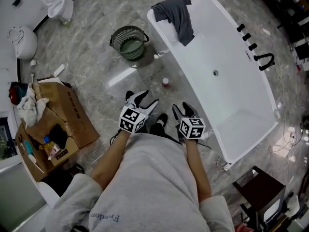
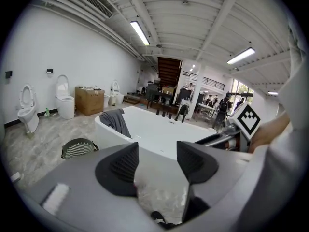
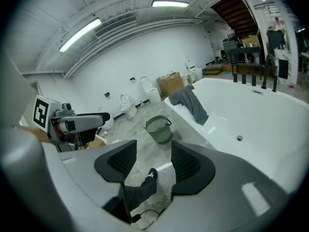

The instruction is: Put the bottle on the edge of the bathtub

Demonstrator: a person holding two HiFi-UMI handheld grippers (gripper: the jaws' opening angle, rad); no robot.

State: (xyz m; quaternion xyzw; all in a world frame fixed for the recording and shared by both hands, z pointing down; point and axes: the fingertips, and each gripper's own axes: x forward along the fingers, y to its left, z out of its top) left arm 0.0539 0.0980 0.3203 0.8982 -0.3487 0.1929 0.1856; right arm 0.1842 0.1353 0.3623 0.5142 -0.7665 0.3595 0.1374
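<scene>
Floor: grey marbled stone floor [image 1: 96, 66], carrying everything here.
Bathtub: white freestanding oval bathtub [image 1: 227, 47], on the floor at the head view's right.
Box: open brown cardboard box [image 1: 72, 115], near the floor's left edge in the head view.
Towel: dark grey cloth towel [image 1: 177, 14], draped over the rim at the tub's far end.
Basket: round green slatted plastic basket [image 1: 129, 42], just beside the tub's far corner.
Left gripper [image 1: 148, 99]: jaws apart, nothing between them, only floor behind.
Right gripper [image 1: 182, 109]: jaws apart, likewise empty.
Bottle: small red-capped bottle [image 1: 165, 82], upright on the floor just beside the tub's long side, ahead of both grippers.
</scene>
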